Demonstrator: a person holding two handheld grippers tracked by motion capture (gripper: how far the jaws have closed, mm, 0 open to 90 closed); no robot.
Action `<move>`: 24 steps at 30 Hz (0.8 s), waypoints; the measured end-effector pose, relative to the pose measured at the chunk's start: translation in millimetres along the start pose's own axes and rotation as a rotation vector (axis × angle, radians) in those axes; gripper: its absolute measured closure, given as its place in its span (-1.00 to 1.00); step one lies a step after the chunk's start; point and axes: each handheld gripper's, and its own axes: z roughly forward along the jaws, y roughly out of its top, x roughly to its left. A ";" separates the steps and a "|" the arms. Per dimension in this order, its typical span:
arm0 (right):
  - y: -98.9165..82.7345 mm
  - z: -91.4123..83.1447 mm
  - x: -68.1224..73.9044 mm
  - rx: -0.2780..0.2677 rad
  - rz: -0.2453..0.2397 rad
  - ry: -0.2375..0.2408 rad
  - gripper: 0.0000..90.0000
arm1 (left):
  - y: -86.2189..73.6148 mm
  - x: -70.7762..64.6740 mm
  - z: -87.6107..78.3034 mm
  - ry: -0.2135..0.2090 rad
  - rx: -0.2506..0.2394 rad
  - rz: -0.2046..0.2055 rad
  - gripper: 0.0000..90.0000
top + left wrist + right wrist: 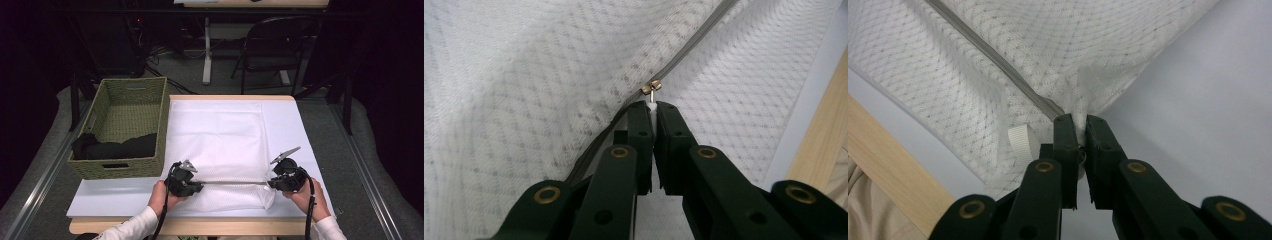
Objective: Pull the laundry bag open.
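Mesh laundry bag [215, 140] flat on white-covered tabletop [300, 130], beside wicker basket [127, 125] holding dark clothes [115, 147]. Left gripper [654, 107] fingers pinched narrow on small white zipper pull [652, 102], brass slider [651, 87] just ahead. Right gripper [1078, 122] fingers clamped on bag corner at zipper's [998, 62] end. Zipper line taut between the two. Judgement: bag light, limp, thin mesh, snags and bunches easily. Best hold: pull tab for sliding, reinforced corner seam for anchoring, not open mesh. Tab tiny, likely slips if angled.
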 end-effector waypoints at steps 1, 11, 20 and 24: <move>-0.1 0.0 0.1 0.000 0.003 0.001 0.89 | -0.6 0.3 -0.8 -0.002 0.003 -0.003 0.92; 0.1 1.0 0.1 0.002 0.004 0.005 0.89 | -12.1 7.8 -12.4 0.014 0.006 -0.015 0.92; 0.8 0.2 2.5 0.000 0.005 0.006 0.89 | -19.9 13.6 -23.2 0.029 0.013 -0.011 0.92; 0.9 0.1 2.7 0.004 0.000 0.002 0.89 | -21.6 13.3 -25.1 0.044 0.010 -0.008 0.92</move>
